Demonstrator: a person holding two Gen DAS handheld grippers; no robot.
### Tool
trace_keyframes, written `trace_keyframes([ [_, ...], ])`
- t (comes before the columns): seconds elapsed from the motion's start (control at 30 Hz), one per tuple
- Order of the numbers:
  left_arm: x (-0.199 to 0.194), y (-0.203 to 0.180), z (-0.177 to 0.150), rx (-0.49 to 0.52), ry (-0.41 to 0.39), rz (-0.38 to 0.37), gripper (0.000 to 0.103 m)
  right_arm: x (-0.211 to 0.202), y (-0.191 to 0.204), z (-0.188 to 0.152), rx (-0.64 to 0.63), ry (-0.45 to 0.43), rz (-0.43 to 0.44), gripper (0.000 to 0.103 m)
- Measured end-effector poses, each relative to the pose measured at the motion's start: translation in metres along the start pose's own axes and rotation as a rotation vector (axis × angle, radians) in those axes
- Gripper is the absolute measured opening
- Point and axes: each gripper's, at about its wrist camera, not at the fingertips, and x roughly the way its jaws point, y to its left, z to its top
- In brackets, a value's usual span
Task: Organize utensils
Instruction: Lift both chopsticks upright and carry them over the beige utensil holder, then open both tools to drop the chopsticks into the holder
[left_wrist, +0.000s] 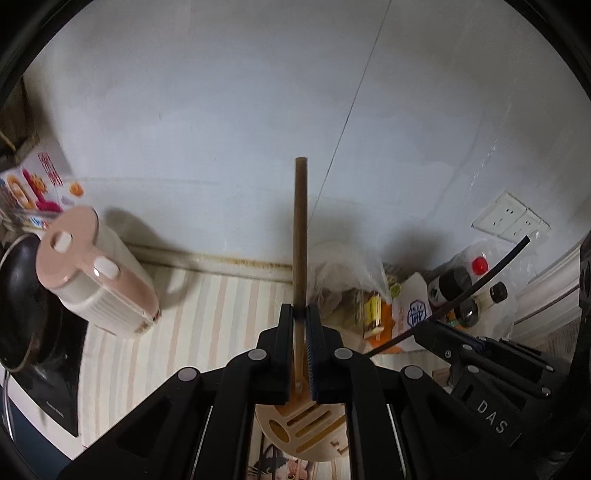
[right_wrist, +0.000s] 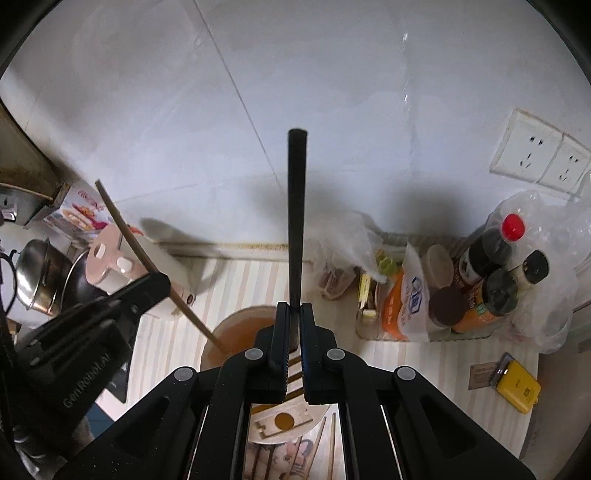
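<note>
A: Where are we in the tidying?

B: Both utensils are in hand and over the holder. The left hand-held gripper (left_wrist: 301, 314) is clenched on a wooden handle (left_wrist: 300, 229), and the right hand-held gripper (right_wrist: 294, 314) is clenched on a black handle (right_wrist: 296, 206). Each handle stands up past the fingers toward the tiled wall.

A: And the holder itself?

B: A round pale utensil holder (left_wrist: 314, 432) with a slotted lid sits on the striped counter (right_wrist: 424, 369), straight under both grippers, near the counter's front edge as far as I can tell. I judge this to be the lowering step, working ends going into the holder.

A: What does the next move need?

B: Each lower end has to meet an opening, then the fingers release only once the utensil is supported. With two tools over one holder, I'd say they could knock together, so one at a time looks safer.

A: Do the views differ?

B: The right view shows the wooden handle (right_wrist: 147, 258) slanting down to the holder's orange-lined rim (right_wrist: 236, 325), which the left view hides behind its own fingers. It also shows a yellow box (right_wrist: 517, 386) near the counter's right edge. The left view shows the lid's slots more plainly, and the pink-topped kettle (left_wrist: 99, 273) at the counter's left.
</note>
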Motion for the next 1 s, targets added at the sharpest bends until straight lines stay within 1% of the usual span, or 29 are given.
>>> trace_keyframes([
  [0.13,-0.003,0.001,-0.010,-0.013,0.031,-0.029,0.006,0.013,0.001,-0.005,-0.008,0.064,0.038,0.007],
  [0.2,-0.011,0.001,-0.014,-0.014,0.027,-0.052,0.012,0.015,-0.002,-0.008,0.005,0.074,0.067,0.018],
  [0.23,-0.017,0.000,-0.017,-0.007,0.017,-0.037,0.015,0.012,-0.004,-0.009,0.018,0.064,0.073,0.034],
  [0.27,-0.024,-0.002,-0.021,0.006,0.001,-0.012,0.028,0.007,-0.008,-0.011,0.031,0.045,0.077,0.046],
  [0.3,-0.031,-0.001,-0.025,0.014,-0.023,0.011,0.049,0.002,-0.011,-0.014,0.040,0.028,0.074,0.049],
  [0.33,-0.039,0.001,-0.029,0.008,-0.053,0.024,0.060,-0.003,-0.014,-0.017,0.048,0.012,0.061,0.051],
  [0.37,-0.045,0.004,-0.034,-0.001,-0.082,0.030,0.081,-0.009,-0.017,-0.022,0.052,-0.011,0.042,0.053],
  [0.4,-0.051,0.008,-0.040,-0.010,-0.110,0.037,0.088,-0.015,-0.018,-0.027,0.052,-0.030,0.035,0.054],
  [0.43,-0.054,0.012,-0.045,-0.019,-0.128,0.047,0.088,-0.022,-0.022,-0.033,0.060,-0.051,0.029,0.060],
  [0.47,-0.056,0.016,-0.052,-0.033,-0.143,0.062,0.090,-0.027,-0.028,-0.042,0.073,-0.073,0.023,0.069],
  [0.5,-0.057,0.021,-0.061,-0.043,-0.153,0.082,0.100,-0.032,-0.033,-0.051,0.085,-0.097,0.021,0.074],
  [0.53,-0.056,0.024,-0.068,-0.044,-0.155,0.102,0.103,-0.036,-0.037,-0.057,0.096,-0.113,0.025,0.081],
  [0.57,-0.054,0.026,-0.074,-0.040,-0.155,0.120,0.103,-0.039,-0.043,-0.068,0.107,-0.132,0.030,0.085],
  [0.63,-0.049,0.030,-0.089,-0.031,-0.154,0.160,0.103,-0.040,-0.051,-0.086,0.121,-0.150,0.016,0.087],
  [0.67,-0.044,0.033,-0.097,-0.028,-0.146,0.177,0.103,-0.040,-0.055,-0.096,0.130,-0.158,0.007,0.090],
  [0.73,-0.033,0.038,-0.112,-0.024,-0.115,0.192,0.103,-0.036,-0.064,-0.113,0.142,-0.168,-0.008,0.092],
  [0.77,-0.026,0.039,-0.121,-0.021,-0.099,0.214,0.103,-0.033,-0.068,-0.122,0.148,-0.170,-0.028,0.092],
  [0.83,-0.012,0.042,-0.137,-0.008,-0.069,0.253,0.103,-0.023,-0.075,-0.135,0.152,-0.157,-0.061,0.092],
  [0.9,0.001,0.043,-0.152,-0.006,-0.034,0.278,0.103,-0.008,-0.082,-0.148,0.160,-0.115,-0.070,0.091],
  [0.93,0.012,0.044,-0.163,0.001,-0.008,0.292,0.103,0.001,-0.084,-0.154,0.164,-0.091,-0.068,0.084],
  [0.97,0.021,0.045,-0.171,0.003,0.019,0.300,0.103,0.013,-0.088,-0.163,0.168,-0.054,-0.075,0.070],
  [1.0,0.030,0.046,-0.179,0.002,0.050,0.305,0.103,0.027,-0.091,-0.172,0.168,-0.011,-0.078,0.064],
])
